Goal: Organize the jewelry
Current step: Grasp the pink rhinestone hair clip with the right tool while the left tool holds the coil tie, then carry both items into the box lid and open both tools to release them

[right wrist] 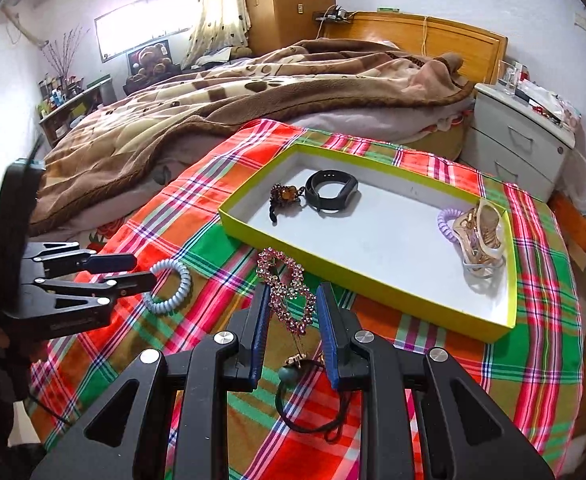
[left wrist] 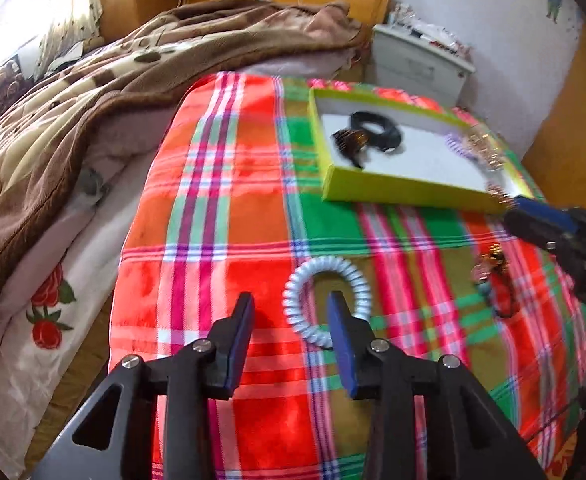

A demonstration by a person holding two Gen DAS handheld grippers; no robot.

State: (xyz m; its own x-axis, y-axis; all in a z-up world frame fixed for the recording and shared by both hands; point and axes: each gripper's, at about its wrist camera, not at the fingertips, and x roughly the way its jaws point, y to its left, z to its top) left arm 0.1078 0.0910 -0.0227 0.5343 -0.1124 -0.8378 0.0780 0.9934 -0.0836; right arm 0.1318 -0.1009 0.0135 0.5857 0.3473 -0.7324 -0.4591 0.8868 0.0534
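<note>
**Left wrist view**
- Left gripper: released, jaws wide. Straddles the near-left arc of the pale blue coil hair tie, one finger inside the loop and one outside, apparently to pinch the coil when closed.
- Coil hair tie: lies flat on the plaid cloth, outside the tray, not yet sorted.
- Yellow-green tray: serves as the collecting place. Holds a black wristband touching a brown beaded clip.
- Right gripper: reaches to the tray's near corner, with the blurred rhinestone hairpin raised over the rim, probably for deposit.

**Right wrist view**
- Right gripper: clenched on the rhinestone hairpin, pads pressing both its sides, short of the tray.
- Far tray corner: lilac coil tie beside a gold claw clip, grouped apart from the dark items.
- Green-bead cord tie: loose on the cloth beneath the jaws, awaiting a turn.
- Left gripper: open at the coil.
</note>
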